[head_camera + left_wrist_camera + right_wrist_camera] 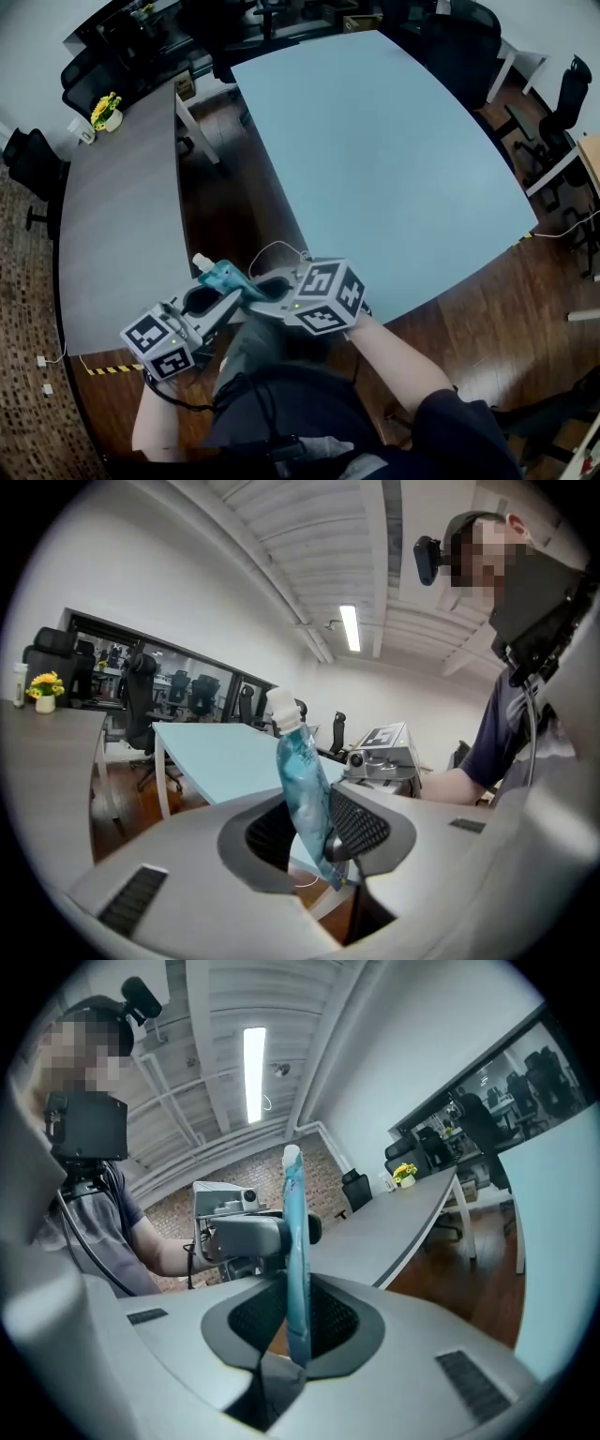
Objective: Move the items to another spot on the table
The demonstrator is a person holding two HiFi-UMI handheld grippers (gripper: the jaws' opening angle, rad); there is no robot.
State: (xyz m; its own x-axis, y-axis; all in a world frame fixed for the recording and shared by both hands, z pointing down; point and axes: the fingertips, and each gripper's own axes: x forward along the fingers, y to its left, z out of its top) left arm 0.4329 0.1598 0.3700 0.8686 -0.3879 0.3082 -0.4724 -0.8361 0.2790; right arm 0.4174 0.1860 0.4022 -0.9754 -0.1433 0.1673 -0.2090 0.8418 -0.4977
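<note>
The teal pouch [302, 780] is pinched by left gripper [314, 829] and right gripper [295, 1318] alike. Its broad face is seen only in the left gripper view; its place, off the blue table [394, 159] edge, only in the head view.

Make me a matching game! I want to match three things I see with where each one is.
Things:
1. teal plastic squeezy pouch with a white cap
2. yellow flowers in a white pot
3. black office chair

Places:
A. on the brown wooden floor
B. pinched by the left tool and the right tool
C. on the long grey table

Pairs: 1-B, 2-C, 3-A
</note>
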